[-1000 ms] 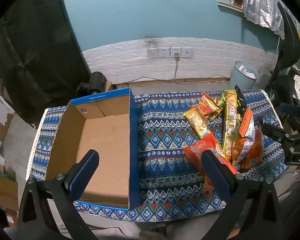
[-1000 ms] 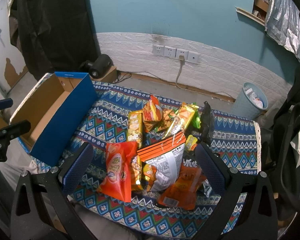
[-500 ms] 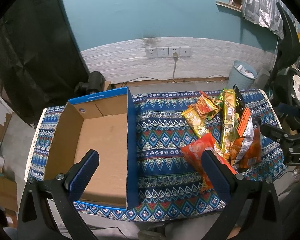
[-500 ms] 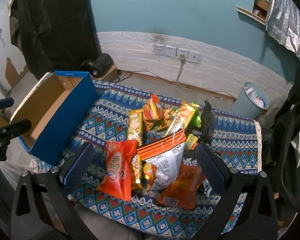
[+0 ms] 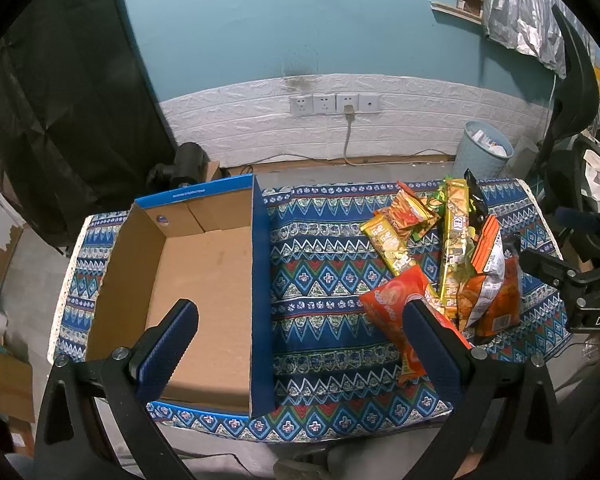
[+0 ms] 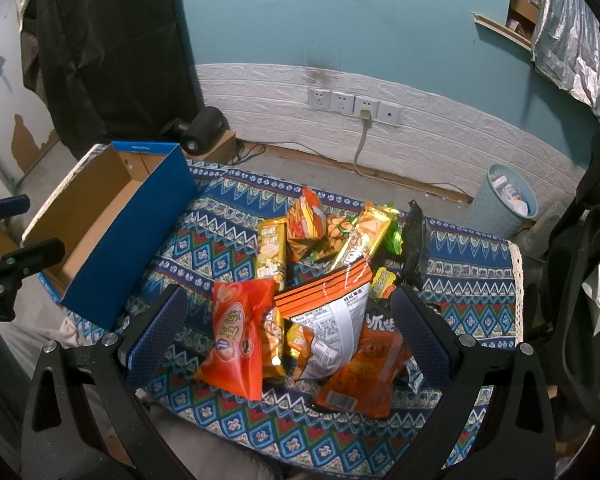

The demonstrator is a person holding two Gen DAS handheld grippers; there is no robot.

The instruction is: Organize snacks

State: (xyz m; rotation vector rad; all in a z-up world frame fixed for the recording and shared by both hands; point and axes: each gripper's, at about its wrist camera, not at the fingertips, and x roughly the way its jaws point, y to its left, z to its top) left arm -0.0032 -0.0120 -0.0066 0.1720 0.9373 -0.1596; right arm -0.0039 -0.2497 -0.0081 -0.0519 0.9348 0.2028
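Worktop [image 5: 324,248] covered w/ blue/red/white zigzag-pattern cloth.

Left gripper [image 5: 300,344]: jaws wide apart, nothing between the blue textured pads; hovers above the near edge of the worktop, one finger over the box, the other over the near end of the snack pile.

Right gripper [image 6: 288,336]: jaws also spread wide, holding nothing; hangs over the near part of the snack pile, the pile showing between its fingers.

Open cardboard box w/ blue outer walls [image 5: 204,280]: sits on the left part of the worktop, brown interior, no snacks inside.

Snacks all in one loose heap on the right part of the worktop, apart from the box:
- red-orange puffy bag w/ oval logo [image 6: 236,340], nearest, left side of the heap.
- white-and-orange-striped pouch [image 6: 332,320], partly propped up, mid-heap, overlapping its neighbours.
- dark orange flat pack [image 6: 364,376], near right, under the pouch edge.
- long yellow biscuit pack [image 6: 271,254], lying lengthwise, behind the red-orange bag.
- small orange-red crinkled bag [image 6: 306,228], upright-ish, far side.
- gold long wrapper [image 6: 364,236], tilted, beside it.
- black foil bag [image 6: 416,240], far right, standing on edge.

Bg: pale blue waste bin [image 6: 504,200] on the floor by the wall, row of wall sockets [image 6: 354,104].
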